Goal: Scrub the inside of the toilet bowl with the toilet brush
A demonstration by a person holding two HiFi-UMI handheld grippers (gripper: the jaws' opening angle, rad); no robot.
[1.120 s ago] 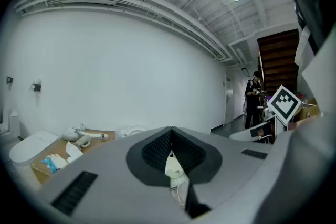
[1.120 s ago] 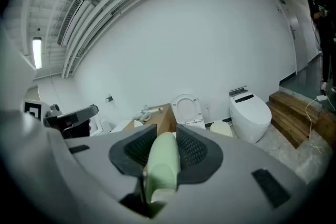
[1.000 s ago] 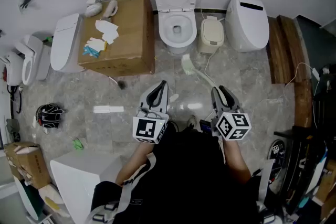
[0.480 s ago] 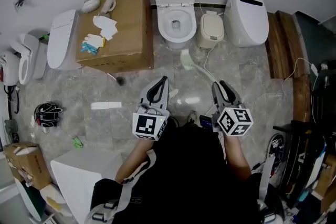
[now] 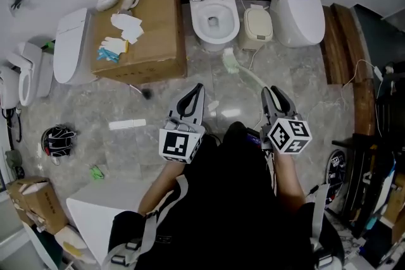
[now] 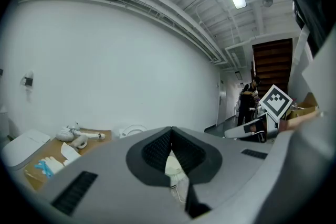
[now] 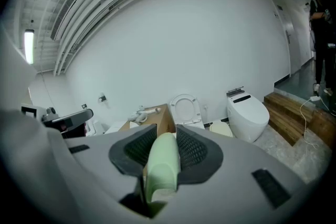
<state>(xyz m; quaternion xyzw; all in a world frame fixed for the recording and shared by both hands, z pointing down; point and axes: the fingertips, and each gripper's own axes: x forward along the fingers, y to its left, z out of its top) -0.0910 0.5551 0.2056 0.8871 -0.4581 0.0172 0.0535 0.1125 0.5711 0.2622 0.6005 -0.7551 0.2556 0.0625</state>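
An open white toilet (image 5: pixel 214 16) with its lid up stands against the back wall, and also shows in the right gripper view (image 7: pixel 185 110). My right gripper (image 5: pixel 267 95) is shut on the pale green handle of the toilet brush (image 7: pixel 161 165). The brush's green head (image 5: pixel 229 62) hangs over the floor just in front of the bowl's base, outside the bowl. My left gripper (image 5: pixel 196 91) is shut with nothing in it, level with the right one; its jaws meet in the left gripper view (image 6: pixel 170 140).
A cardboard box (image 5: pixel 152 35) with gloves and tools on top stands left of the toilet. A beige bin (image 5: pixel 256 27) and a second white toilet (image 5: pixel 299 9) stand to the right, then wooden steps (image 5: pixel 345 54). A cable trails over the marble floor (image 5: pixel 120 148).
Both grippers and the view have shifted slightly forward and right, toward the toilet. The brush stays in the right gripper, its head still in front of the bowl.
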